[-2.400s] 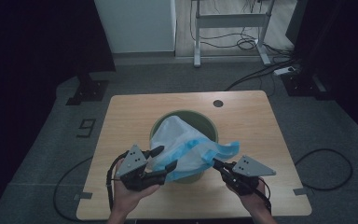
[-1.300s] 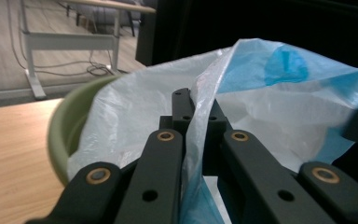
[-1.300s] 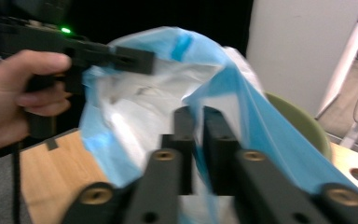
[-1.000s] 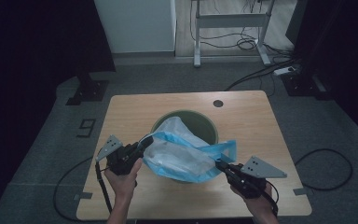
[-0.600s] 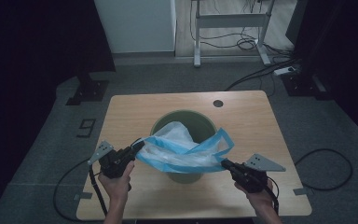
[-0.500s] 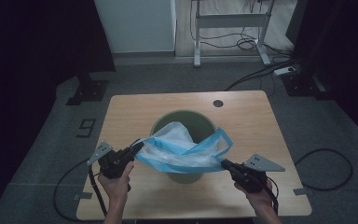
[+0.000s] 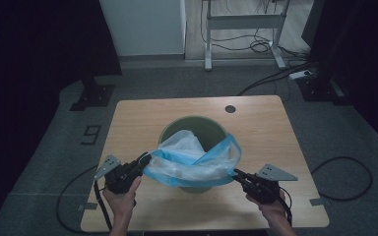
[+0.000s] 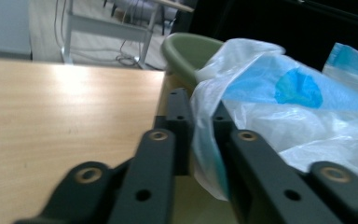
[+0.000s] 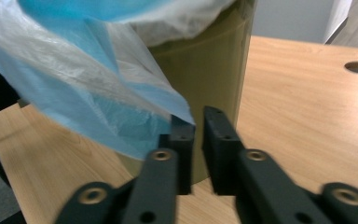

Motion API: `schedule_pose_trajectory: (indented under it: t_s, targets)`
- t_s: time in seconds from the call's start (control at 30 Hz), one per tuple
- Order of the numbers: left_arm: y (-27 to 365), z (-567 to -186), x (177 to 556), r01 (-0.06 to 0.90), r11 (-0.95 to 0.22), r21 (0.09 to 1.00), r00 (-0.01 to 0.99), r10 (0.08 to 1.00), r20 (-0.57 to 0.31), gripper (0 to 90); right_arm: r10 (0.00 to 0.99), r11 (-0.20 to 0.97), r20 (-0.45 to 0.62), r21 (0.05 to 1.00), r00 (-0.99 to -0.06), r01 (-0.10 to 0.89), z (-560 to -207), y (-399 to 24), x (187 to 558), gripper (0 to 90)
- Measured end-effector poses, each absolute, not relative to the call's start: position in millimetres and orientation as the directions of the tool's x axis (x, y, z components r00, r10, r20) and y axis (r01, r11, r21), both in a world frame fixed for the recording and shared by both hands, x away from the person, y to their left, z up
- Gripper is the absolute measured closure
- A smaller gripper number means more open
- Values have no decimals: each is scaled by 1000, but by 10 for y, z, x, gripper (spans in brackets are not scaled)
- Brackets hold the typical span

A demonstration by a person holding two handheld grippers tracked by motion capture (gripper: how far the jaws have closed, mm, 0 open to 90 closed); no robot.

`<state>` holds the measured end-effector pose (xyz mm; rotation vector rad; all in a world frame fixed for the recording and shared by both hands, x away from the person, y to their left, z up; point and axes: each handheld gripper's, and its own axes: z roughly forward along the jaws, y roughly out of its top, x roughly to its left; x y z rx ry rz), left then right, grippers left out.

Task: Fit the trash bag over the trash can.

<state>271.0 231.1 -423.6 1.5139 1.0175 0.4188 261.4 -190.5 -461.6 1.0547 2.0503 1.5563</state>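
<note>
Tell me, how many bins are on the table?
1. The green bin stands in the middle of the table, with a blue and white plastic bag draped over its near rim.

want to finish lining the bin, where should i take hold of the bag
Take the bag by its blue rim where it sags outside the bin's near wall, coming level from the person's side. That edge hangs free there, while the far part is already inside.

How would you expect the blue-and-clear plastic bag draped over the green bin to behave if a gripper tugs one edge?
The bag is probably floppy and very light: it sags in crumpled folds across the green bin. It likely stretches or slides rather than holds shape, since its film looks thin and see-through. The bin might shift if pulled hard.
</note>
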Motion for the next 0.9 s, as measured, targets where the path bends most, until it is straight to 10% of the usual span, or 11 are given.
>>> schedule_pose_trajectory:
  t_s: [0.1,0.3,0.63,0.9]
  targets:
    - [2295,-4122,2619,306,21,952,585,785,-205,460,754,100,123,949,-645,299,-4509,-1935,2518,539]
    - [2269,-3957,2505,254,-67,965,646,755,-118,160,752,108,79,965,-654,240,-4324,-1986,2387,468]
    - [2122,-3656,2353,193,-163,968,754,655,-40,60,754,113,72,965,-653,238,-4231,-1957,2430,490]
    - [1861,-3510,2528,182,-241,953,769,639,15,145,754,122,58,967,-654,226,-4164,-1909,2447,502]
